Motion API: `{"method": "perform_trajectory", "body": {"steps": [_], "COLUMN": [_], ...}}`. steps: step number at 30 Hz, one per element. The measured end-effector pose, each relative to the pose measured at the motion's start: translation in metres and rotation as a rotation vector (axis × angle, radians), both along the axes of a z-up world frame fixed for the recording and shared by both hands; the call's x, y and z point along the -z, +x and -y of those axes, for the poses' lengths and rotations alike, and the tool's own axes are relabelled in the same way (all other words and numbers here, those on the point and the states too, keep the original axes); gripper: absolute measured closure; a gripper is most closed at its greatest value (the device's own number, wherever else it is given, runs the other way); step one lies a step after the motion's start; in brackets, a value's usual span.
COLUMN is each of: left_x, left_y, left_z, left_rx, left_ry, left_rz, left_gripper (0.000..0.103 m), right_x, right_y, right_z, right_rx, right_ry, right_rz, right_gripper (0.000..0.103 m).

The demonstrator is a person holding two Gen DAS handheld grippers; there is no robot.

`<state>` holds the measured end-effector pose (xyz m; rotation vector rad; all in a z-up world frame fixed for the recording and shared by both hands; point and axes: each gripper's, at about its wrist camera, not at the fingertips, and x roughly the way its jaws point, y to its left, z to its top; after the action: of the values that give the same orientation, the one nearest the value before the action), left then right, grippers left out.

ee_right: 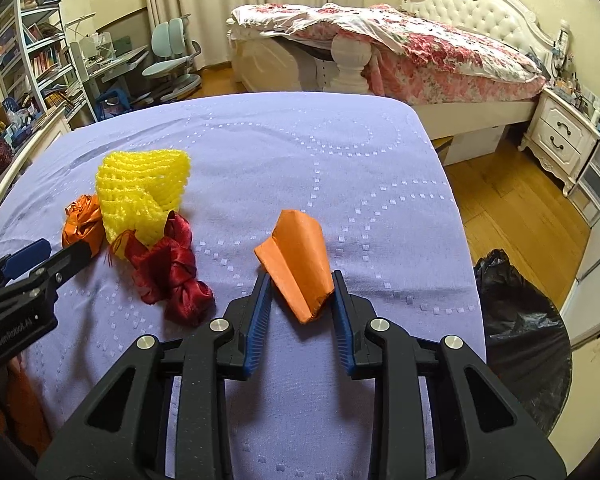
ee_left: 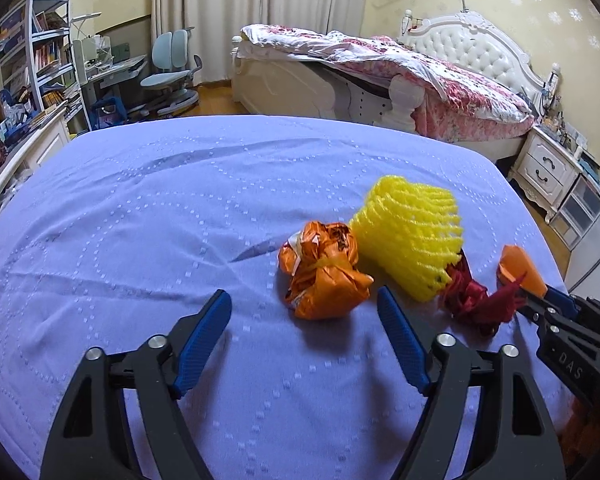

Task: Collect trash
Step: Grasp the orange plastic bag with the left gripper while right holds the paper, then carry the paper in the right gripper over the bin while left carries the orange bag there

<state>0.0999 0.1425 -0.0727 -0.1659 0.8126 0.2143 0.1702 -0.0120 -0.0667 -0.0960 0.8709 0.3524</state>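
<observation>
A knotted orange plastic bag (ee_left: 324,276) lies on the lavender bedspread (ee_left: 160,220). My left gripper (ee_left: 302,295) stands open just short of it, and its blue pads touch nothing. Right of the bag lie a yellow foam net (ee_left: 412,236) and a dark red ribbon bundle (ee_left: 472,300). In the right wrist view my right gripper (ee_right: 300,276) is shut on a folded orange sheet (ee_right: 296,264), with a pad pressing on each side. The sheet stands tilted up off the cover.
A black trash bag (ee_right: 516,320) sits open on the floor past the bedspread's right edge. Beyond are wooden floor, a second bed (ee_right: 420,52) with a floral quilt, a white nightstand (ee_right: 564,136), a desk chair (ee_left: 172,76) and bookshelves at the left.
</observation>
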Motion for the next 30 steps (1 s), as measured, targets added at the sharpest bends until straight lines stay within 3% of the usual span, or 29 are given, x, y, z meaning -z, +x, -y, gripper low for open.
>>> {"method": "perform_trajectory", "body": {"steps": [4,17,30], "left_x": [0.004,0.001,-0.005], "left_y": [0.005,-0.018,-0.055], "left_z": [0.0,0.005,0.031], "left_rx": [0.031,0.047,0.093], "left_ry": [-0.022,-0.032,-0.041], "left_rz": [-0.029,-0.014,0.005], "left_gripper": [0.064,0.066,0.066], "right_x": [0.0,-0.002,-0.003], "right_y": [0.003,-0.004,-0.052], "right_z": [0.0,0.001,0.023], "right_rx": [-0.001,-0.003,0.008], "right_ry": [-0.003,0.015,0.044], "right_rz": [0.003,0.002,0.011], "right_gripper": [0.073,0.074,0.074]}}
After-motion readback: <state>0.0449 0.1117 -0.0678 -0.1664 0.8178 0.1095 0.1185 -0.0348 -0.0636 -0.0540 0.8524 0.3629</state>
